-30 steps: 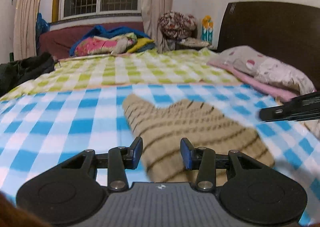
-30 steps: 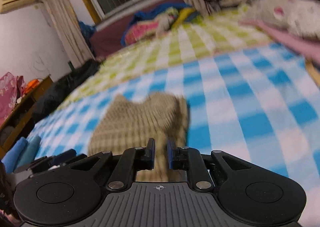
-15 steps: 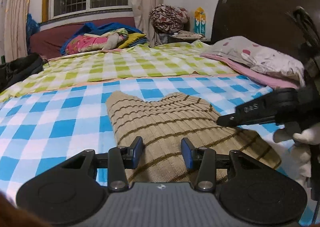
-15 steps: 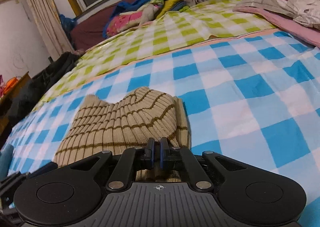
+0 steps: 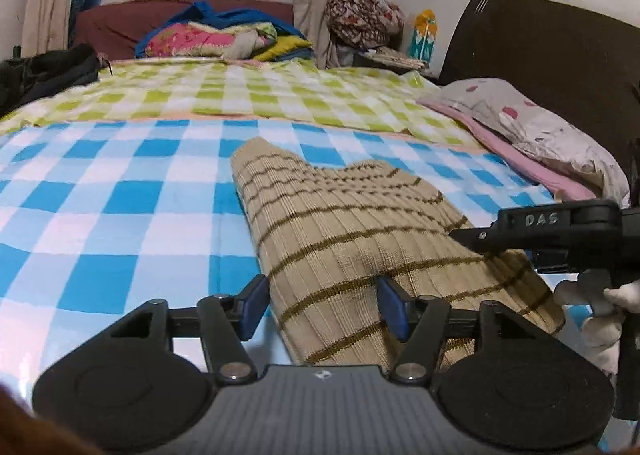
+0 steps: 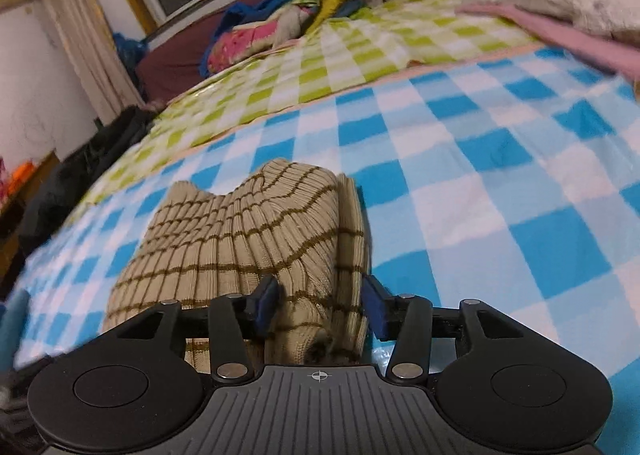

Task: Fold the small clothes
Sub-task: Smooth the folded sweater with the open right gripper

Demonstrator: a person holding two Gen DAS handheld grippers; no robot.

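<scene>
From the left wrist view, the left gripper (image 5: 319,307) has its jaws spread wide, one blue pad just off the near left edge of the striped beige knit garment (image 5: 360,239) and the other resting over its near end, nothing pinched between them. The garment lies folded on the blue-checked sheet (image 5: 100,207) of the bed, its left edge a rounded fold running from near to far; bare sheet stretches wide to its left and beyond its far end up to the green-checked sheet (image 5: 248,95). The right gripper (image 5: 464,234) reaches in from the right, its tip low over the garment's right side (contact cannot be told here), with a white-gloved hand (image 5: 600,315) behind it. Far right are a pillow (image 5: 540,127) and a dark headboard (image 5: 560,47). From the right wrist view, the right gripper (image 6: 320,305) shows its jaws parted, straddling the bunched near right corner of the garment (image 6: 240,239) without closing on it. This view alone shows the stacked layers along the garment's right edge and the wide bare sheet to the right of it.
</scene>
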